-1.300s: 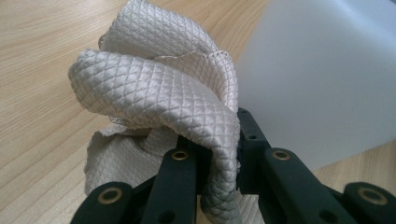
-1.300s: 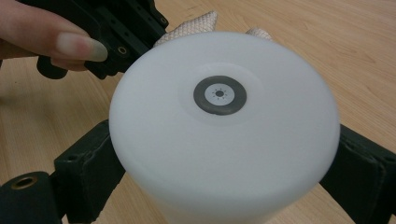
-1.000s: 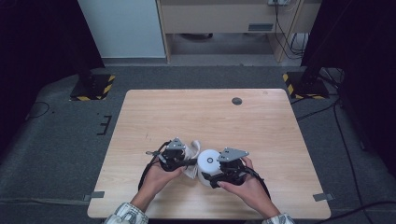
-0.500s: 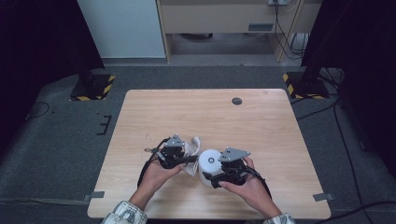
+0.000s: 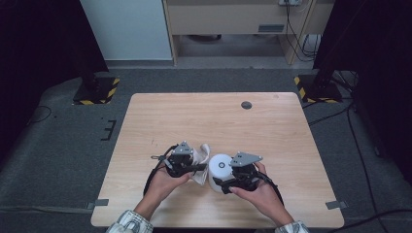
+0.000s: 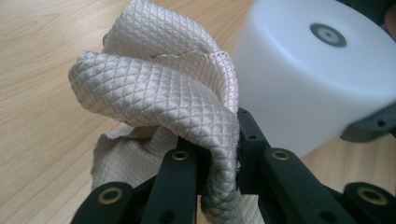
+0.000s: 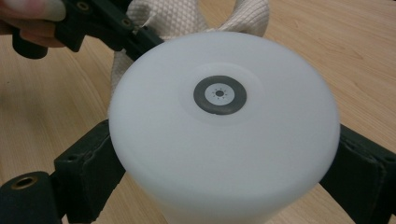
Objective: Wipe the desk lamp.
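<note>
Tongs in both of your hands meet at the near middle of the desk (image 5: 160, 116): your left tongs (image 5: 198, 167) are clenched on a bunched, quilted off-white cloth (image 6: 159, 93), its folds pinched between the black jaws and spilling up over them, with a loose tail lying on the wood below. Your right tongs (image 5: 217, 183) grasp a white cylinder (image 7: 224, 135), one jaw pressed to each side of its body. That cylinder stands upright on the desk, a small dark ring with a pale centre (image 7: 220, 94) marking the middle of its flat top. Cloth and cylinder sit just beside each other, the cloth to the left and touching the cylinder's side. A small dark round disc (image 5: 246, 105) is set in the far part of the desk, well apart from your hands.
</note>
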`<state>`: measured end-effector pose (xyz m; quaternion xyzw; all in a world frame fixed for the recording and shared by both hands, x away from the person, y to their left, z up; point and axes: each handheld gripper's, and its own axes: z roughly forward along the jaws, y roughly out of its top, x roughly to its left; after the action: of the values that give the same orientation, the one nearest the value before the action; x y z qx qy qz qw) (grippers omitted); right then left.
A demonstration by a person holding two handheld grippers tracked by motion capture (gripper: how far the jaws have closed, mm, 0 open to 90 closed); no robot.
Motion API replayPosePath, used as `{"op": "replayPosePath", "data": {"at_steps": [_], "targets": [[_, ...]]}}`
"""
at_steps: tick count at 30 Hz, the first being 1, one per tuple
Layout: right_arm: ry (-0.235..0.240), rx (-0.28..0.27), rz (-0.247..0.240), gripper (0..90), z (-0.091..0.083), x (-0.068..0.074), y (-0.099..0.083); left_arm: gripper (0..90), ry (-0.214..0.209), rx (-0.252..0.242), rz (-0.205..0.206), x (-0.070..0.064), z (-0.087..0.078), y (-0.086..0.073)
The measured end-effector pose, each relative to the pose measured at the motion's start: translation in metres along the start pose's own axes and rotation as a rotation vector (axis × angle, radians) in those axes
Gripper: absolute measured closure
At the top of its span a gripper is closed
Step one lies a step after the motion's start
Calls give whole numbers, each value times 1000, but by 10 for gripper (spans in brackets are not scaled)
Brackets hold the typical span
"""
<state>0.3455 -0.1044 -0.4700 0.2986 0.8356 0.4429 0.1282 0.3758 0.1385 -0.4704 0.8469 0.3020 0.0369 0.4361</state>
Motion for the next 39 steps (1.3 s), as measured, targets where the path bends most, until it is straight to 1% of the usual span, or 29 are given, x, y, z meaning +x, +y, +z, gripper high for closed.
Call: {"op": "replayPosePath", "data": {"at_steps": [2, 5, 8, 12, 13, 14, 17, 20, 23, 26, 27, 30, 34, 37, 39], "targets": [[-1, -2, 3, 89, 0, -2, 0, 801, -8, 2, 12, -4, 0, -4], [-2, -1, 5, 89, 0, -3, 0, 800, -19, 0, 15, -8, -2, -10], [0, 1, 2, 89, 0, -3, 0, 800, -30, 9, 23, -14, -3, -16], [0, 4, 2, 89, 1, -3, 1, 800, -47, 15, 39, -25, -3, -20], [0, 4, 2, 89, 1, -3, 1, 800, -47, 15, 39, -25, -3, -20], [0, 6, 3, 89, 1, -4, 1, 800, -61, 15, 46, -31, -3, -22], [-1, 9, 4, 89, 1, -4, 2, 800, -85, 19, 59, -39, -2, -25], [1, 11, 5, 89, 2, -4, 2, 800, -98, 28, 73, -46, 0, -26], [0, 12, 5, 89, 2, -4, 2, 800, -116, 30, 82, -50, 1, -28], [0, 13, 4, 89, 2, -4, 2, 800, -110, 39, 88, -50, 2, -29], [0, 14, 3, 89, 2, -4, 2, 801, -95, 49, 88, -46, 2, -31], [1, 14, 0, 89, 2, -4, 2, 802, -69, 45, 66, -37, 0, -33], [3, 18, -2, 89, 2, -3, 3, 803, -41, 28, 35, -24, -4, -32], [6, 17, -2, 89, 2, -2, 3, 803, -39, 0, 14, -15, -8, -29], [7, 16, -3, 89, 2, -1, 3, 803, -34, -6, 13, -12, -10, -27]]}}
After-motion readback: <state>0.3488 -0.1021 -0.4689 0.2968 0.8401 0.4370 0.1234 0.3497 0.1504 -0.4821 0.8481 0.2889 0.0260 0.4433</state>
